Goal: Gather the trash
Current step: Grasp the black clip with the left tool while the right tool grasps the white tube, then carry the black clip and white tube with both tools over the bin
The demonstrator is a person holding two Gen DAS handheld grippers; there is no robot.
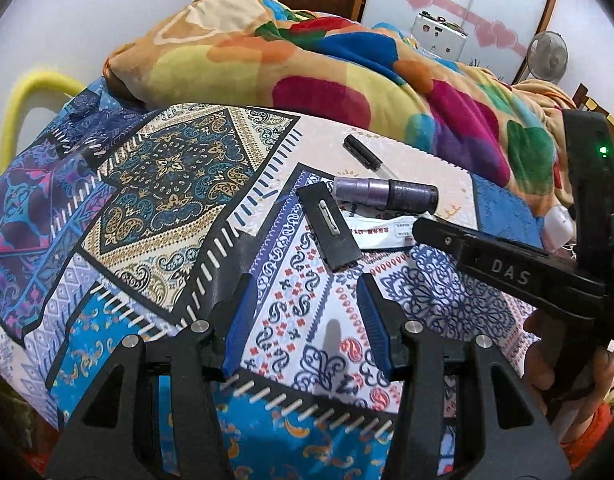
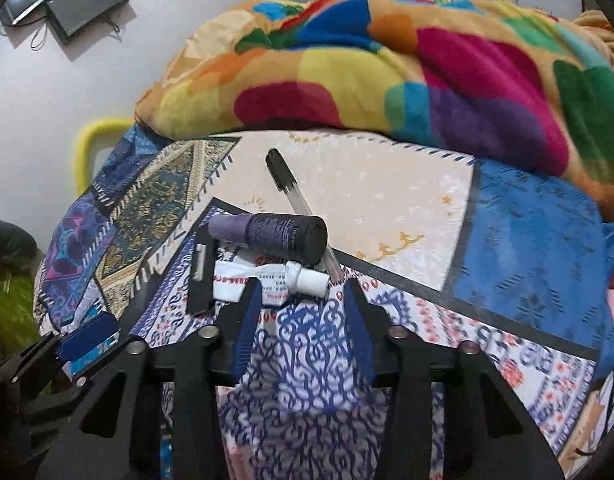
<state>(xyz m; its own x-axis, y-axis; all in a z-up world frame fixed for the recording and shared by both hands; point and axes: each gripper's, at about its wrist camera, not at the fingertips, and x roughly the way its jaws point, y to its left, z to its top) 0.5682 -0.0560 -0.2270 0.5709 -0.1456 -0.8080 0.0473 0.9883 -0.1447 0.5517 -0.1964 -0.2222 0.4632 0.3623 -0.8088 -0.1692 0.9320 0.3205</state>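
On the patterned bedsheet lie a purple spray bottle [image 1: 387,193] [image 2: 271,236], a white squeezed tube [image 1: 381,233] [image 2: 275,278], a black flat piece with a metal clip [image 1: 329,226] [image 2: 201,270] and a black-capped clear pen [image 1: 367,156] [image 2: 295,196]. My left gripper [image 1: 307,300] is open and empty, just short of the black piece. My right gripper [image 2: 303,300] is open, its tips right at the white tube's cap end. The right gripper's body [image 1: 507,268] shows in the left wrist view.
A colourful fleece blanket [image 1: 307,64] [image 2: 387,72] is heaped at the back of the bed. A yellow bed rail [image 1: 31,96] stands at the left edge. The left gripper [image 2: 83,344] shows at the lower left of the right wrist view.
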